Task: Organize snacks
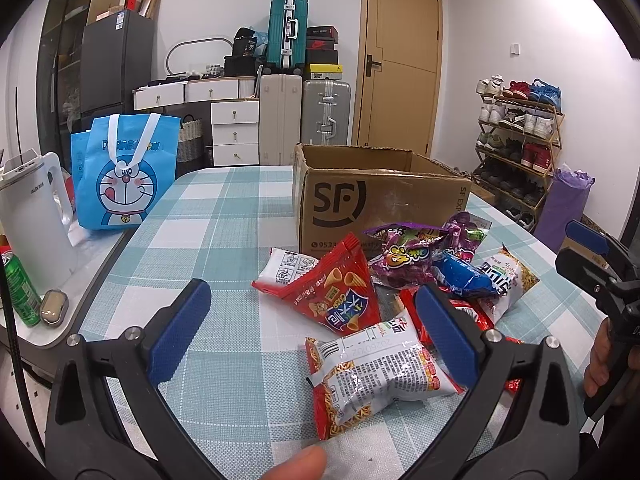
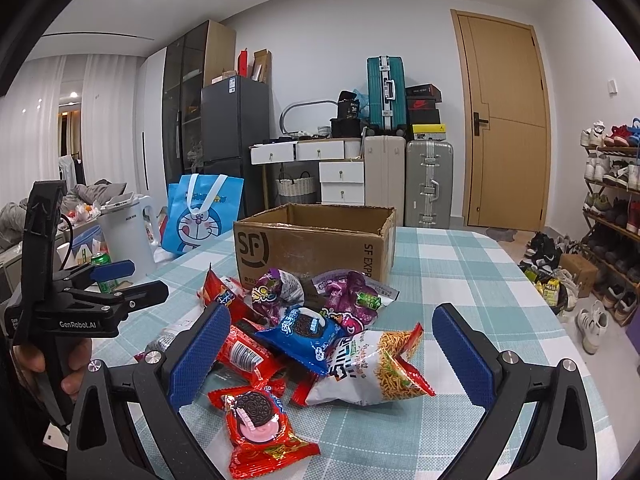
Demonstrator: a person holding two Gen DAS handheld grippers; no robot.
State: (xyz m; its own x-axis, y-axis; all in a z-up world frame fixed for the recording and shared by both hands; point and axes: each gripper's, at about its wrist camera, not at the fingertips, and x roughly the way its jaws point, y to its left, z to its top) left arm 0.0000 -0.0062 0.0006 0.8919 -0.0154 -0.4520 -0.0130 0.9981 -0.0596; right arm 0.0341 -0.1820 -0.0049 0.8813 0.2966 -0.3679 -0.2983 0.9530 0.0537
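Note:
A pile of snack packets lies on the checked tablecloth in front of an open SF cardboard box [image 1: 372, 200] [image 2: 316, 240]. In the left wrist view a red cone-chip bag [image 1: 336, 292] and a white-and-red noodle snack bag [image 1: 376, 376] lie between the wide-open fingers of my left gripper [image 1: 316, 332], which holds nothing. In the right wrist view a blue Oreo packet [image 2: 304, 332], a red Oreo packet [image 2: 260, 424], a noodle snack bag [image 2: 372, 364] and purple bags [image 2: 352, 296] lie ahead of my open, empty right gripper [image 2: 332, 356].
A blue Doraemon tote bag [image 1: 124, 172] [image 2: 200, 216], a white kettle [image 1: 32, 216] and a green can [image 1: 20, 288] stand at the table's left. Suitcases, drawers, a door and a shoe rack [image 1: 520, 148] are behind the table.

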